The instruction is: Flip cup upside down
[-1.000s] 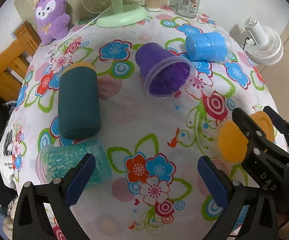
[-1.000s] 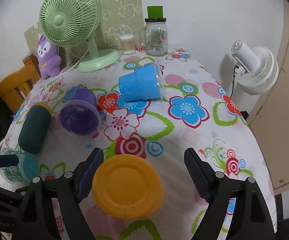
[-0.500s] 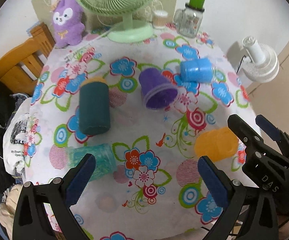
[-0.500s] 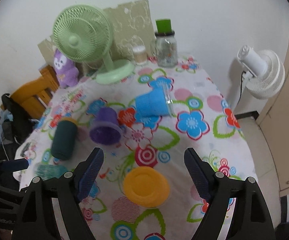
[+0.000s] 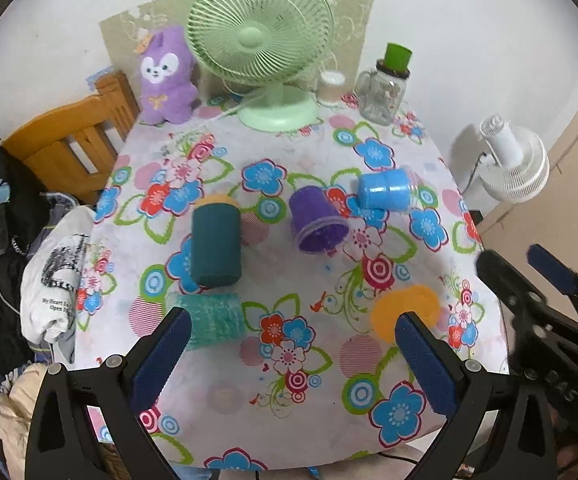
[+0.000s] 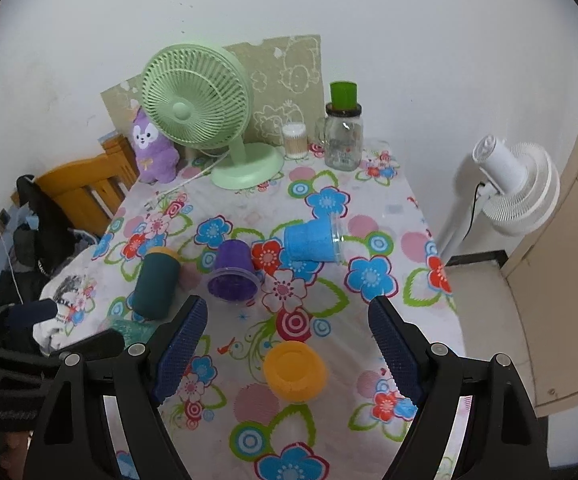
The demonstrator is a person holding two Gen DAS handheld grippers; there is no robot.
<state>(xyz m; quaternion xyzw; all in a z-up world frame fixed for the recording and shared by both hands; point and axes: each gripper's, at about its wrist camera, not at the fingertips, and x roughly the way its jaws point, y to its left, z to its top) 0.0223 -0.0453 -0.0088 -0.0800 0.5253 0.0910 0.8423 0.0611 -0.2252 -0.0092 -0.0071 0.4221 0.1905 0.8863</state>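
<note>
An orange cup (image 6: pixel 295 371) stands upside down on the flowered tablecloth near the front right; it also shows in the left wrist view (image 5: pixel 405 312). A dark green cup (image 5: pixel 215 246) (image 6: pixel 156 282), a purple cup (image 5: pixel 317 222) (image 6: pixel 233 276), a blue cup (image 5: pixel 387 191) (image 6: pixel 315 240) and a teal cup (image 5: pixel 213 318) (image 6: pixel 131 330) lie on their sides. My left gripper (image 5: pixel 293 354) is open and empty, high above the table's front. My right gripper (image 6: pixel 289 340) is open and empty, above the orange cup.
A green fan (image 5: pixel 261 44), a purple plush toy (image 5: pixel 165 76), a glass jar with a green lid (image 5: pixel 385 92) and a cotton swab box (image 6: pixel 295 140) stand at the back. A wooden chair (image 5: pixel 69 148) with clothes is left. A white fan (image 6: pixel 517 184) stands right.
Both grippers have risen and pulled back from the table, still open. The orange cup stays upside down where it was; all cups look smaller and farther.
</note>
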